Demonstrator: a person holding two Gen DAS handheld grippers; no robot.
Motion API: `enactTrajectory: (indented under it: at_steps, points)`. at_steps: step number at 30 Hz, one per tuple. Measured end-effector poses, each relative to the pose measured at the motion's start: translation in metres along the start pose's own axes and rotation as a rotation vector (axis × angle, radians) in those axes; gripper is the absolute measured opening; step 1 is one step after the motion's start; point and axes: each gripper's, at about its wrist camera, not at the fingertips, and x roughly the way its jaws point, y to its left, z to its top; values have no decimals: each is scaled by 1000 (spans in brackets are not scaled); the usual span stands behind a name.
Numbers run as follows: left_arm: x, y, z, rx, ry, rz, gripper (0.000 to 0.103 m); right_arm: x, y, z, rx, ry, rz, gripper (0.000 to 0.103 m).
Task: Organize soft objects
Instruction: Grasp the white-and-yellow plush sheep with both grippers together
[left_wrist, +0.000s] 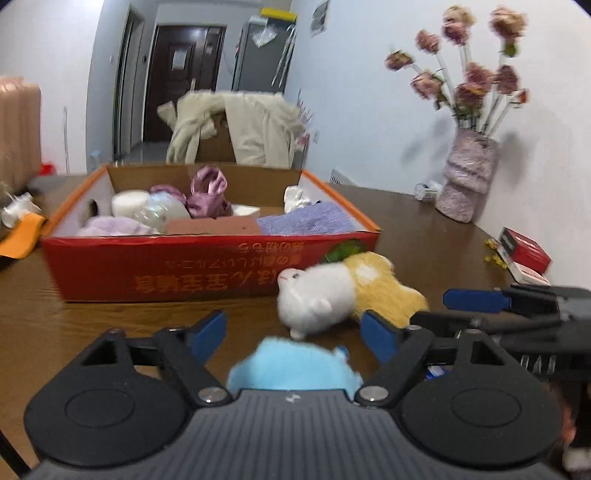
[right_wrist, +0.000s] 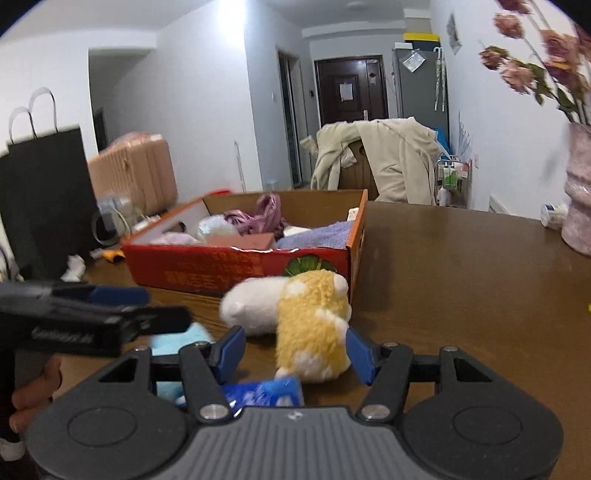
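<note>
The blue toy (left_wrist: 293, 365) at the bottom middle of the left view is blurry, and the left tool's body hides its lower part. The flowers (left_wrist: 467, 74) at the upper right are smeared. In the right view, the vase (right_wrist: 579, 192) is cut off by the right edge. The red box (left_wrist: 210, 266) has writing too blurry to read.

White walls (right_wrist: 207, 110), dark wood table (right_wrist: 461, 280). Dark brown door (right_wrist: 351, 88) at hallway end, grey cabinet (right_wrist: 421, 81) beside it. Beige coat (right_wrist: 388, 162) draped over chair. Pink suitcase (right_wrist: 133, 170) left, flower vase (left_wrist: 467, 173) against right wall.
</note>
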Motion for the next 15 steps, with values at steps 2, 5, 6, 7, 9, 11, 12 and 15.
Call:
enactTrajectory:
  at_steps: [2, 5, 6, 7, 9, 11, 12, 15]
  points:
    - [22, 5, 7, -28, 11, -18, 71, 17, 2, 2, -29, 12, -30, 57]
    - [50, 14, 9, -89, 56, -97, 65, 35, -2, -1, -24, 14, -31, 44]
    - [57, 17, 7, -120, 73, -119, 51, 36, -5, -3, -7, 5, -10, 43]
    - [64, 21, 3, -148, 92, -171, 48, 36, -8, -4, 10, 5, 6, 41]
    - [66, 22, -1, -159, 84, -187, 48, 36, -9, -5, 16, 3, 7, 41]
    - [66, 23, -2, -162, 79, -190, 47, 38, -10, -7, 23, 7, 15, 42]
    - [66, 22, -3, -165, 78, -190, 47, 39, -11, -7, 26, 17, 23, 42]
    - [66, 23, -3, -160, 75, -188, 47, 43, -11, -10, 31, 27, 27, 44]
